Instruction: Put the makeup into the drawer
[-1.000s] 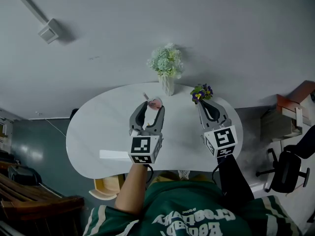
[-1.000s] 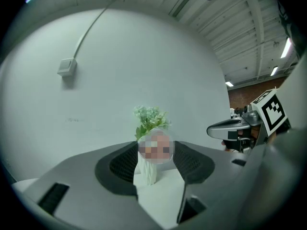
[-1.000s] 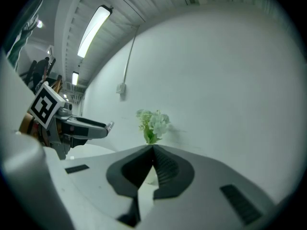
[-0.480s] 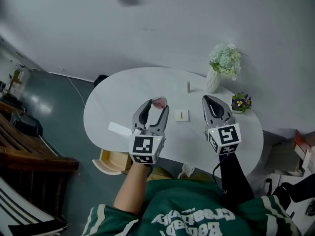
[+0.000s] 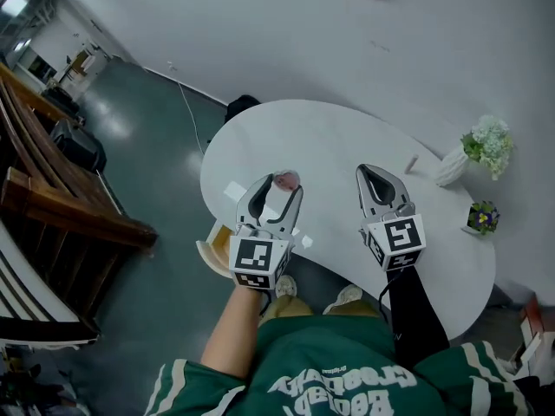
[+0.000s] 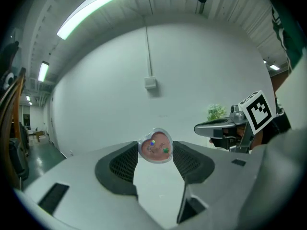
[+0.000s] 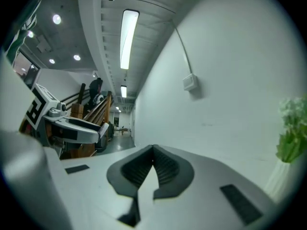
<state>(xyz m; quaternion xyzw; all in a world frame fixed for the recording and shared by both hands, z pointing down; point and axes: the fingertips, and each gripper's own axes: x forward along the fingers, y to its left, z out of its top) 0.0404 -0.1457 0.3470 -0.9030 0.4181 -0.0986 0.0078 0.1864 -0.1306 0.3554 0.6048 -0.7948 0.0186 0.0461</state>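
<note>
Head view: the left gripper (image 5: 279, 192) is clamping a pink heart-shaped makeup compact with a clear rim (image 5: 285, 180) at its tips, above the near edge of the white kidney-shaped tabletop (image 5: 329, 141). Just below it a pale wooden drawer (image 5: 210, 248) is standing pulled open. The right gripper (image 5: 371, 173) is hovering beside it with its jaws together. Both are carrying cubes with black-and-white square markers. The white lettering on the person's green sweatshirt (image 5: 347, 388) is lying upside down and is not reading clearly. A white vase of pale flowers (image 5: 479, 146) is standing at the tabletop's far end.

Left gripper view: the ribbed pads are pressing the compact (image 6: 155, 146) from both sides; tiny coloured spots are showing on its face, which the head view is not resolving.

Right gripper view: the jaws are meeting at the tips, nothing between them; the flowers (image 7: 292, 128) are showing at the right edge.
</note>
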